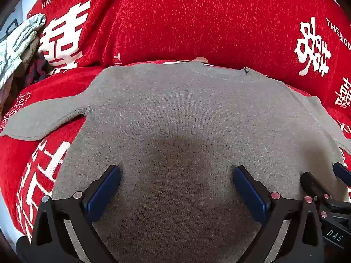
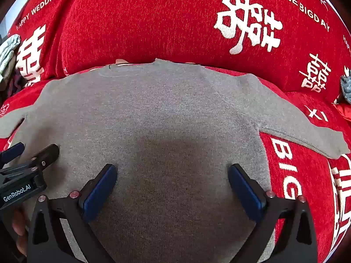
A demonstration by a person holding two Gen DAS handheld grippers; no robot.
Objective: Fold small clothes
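Note:
A small grey knit T-shirt lies spread flat on a red sofa seat, collar toward the backrest, short sleeves out to both sides. It also shows in the right wrist view. My left gripper is open and empty just above the shirt's lower left part. My right gripper is open and empty above the lower right part. The right gripper's fingers show at the left view's right edge. The left gripper's fingers show at the right view's left edge.
The red sofa cover has white Chinese characters and English words. A pile of other clothes lies at the far left of the seat. A grey-blue item sits at the far right.

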